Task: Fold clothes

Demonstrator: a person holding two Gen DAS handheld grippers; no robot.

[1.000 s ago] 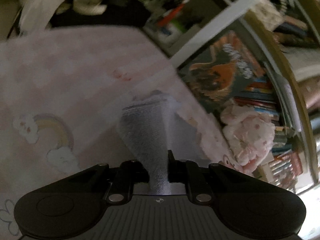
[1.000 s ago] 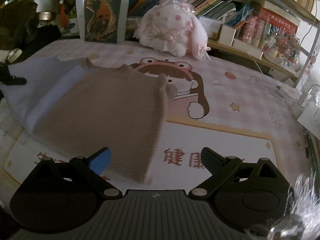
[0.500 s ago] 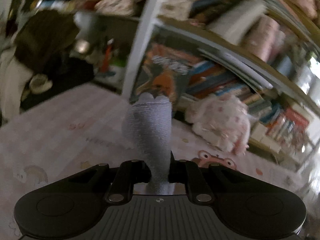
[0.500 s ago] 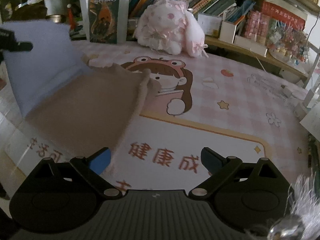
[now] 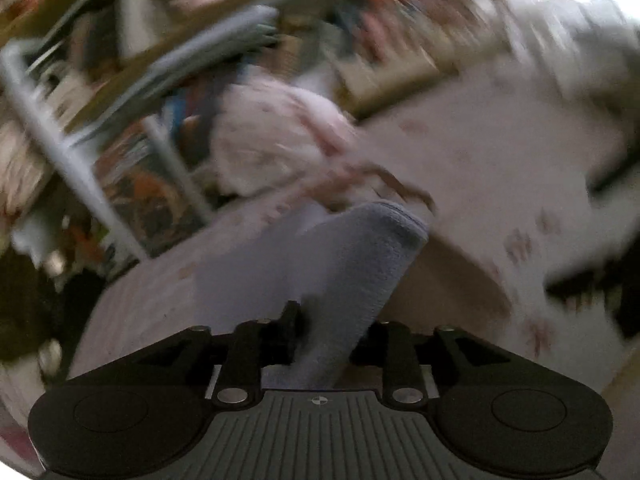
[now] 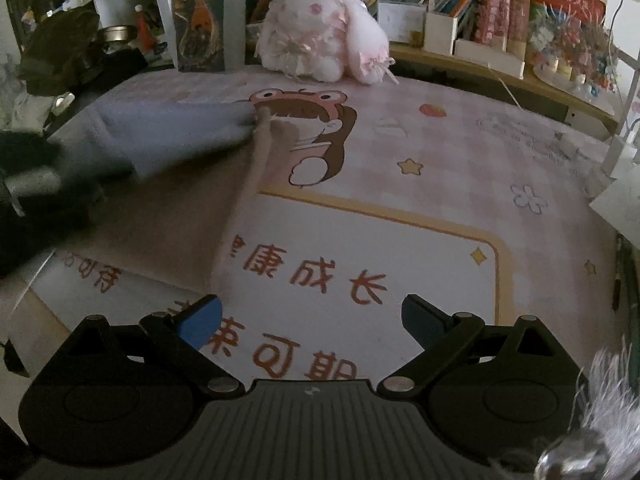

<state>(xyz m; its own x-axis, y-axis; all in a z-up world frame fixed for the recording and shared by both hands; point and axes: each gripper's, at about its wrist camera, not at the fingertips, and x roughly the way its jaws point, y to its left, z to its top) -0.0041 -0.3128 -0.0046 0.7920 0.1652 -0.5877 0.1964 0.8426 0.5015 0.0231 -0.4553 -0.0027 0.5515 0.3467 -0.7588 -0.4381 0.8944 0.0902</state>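
A tan garment (image 6: 160, 216) with a lavender-grey side (image 6: 172, 132) lies at the left of the pink cartoon mat (image 6: 440, 160). Its lavender part is pulled over the tan part toward the frog-hat picture. My left gripper (image 5: 326, 320) has a thick fold of the lavender cloth (image 5: 360, 256) between its fingers. Its jaws are opening, and the cloth still fills the gap. This view is heavily blurred. In the right wrist view that gripper shows only as a dark blur at the left edge. My right gripper (image 6: 310, 314) hangs open over the mat's white panel with nothing between its blue pads.
A pink plush rabbit (image 6: 320, 40) sits at the mat's far edge in front of shelves of books. An upright book (image 6: 198, 28) stands left of it. Dark clutter and a metal bowl (image 6: 116, 34) lie at far left, white paper (image 6: 624, 200) at the right edge.
My left gripper rolled and swept the lavender fold across over the tan part, toward the plush rabbit; its jaws now stand wider. The right gripper drifted over the mat, still open.
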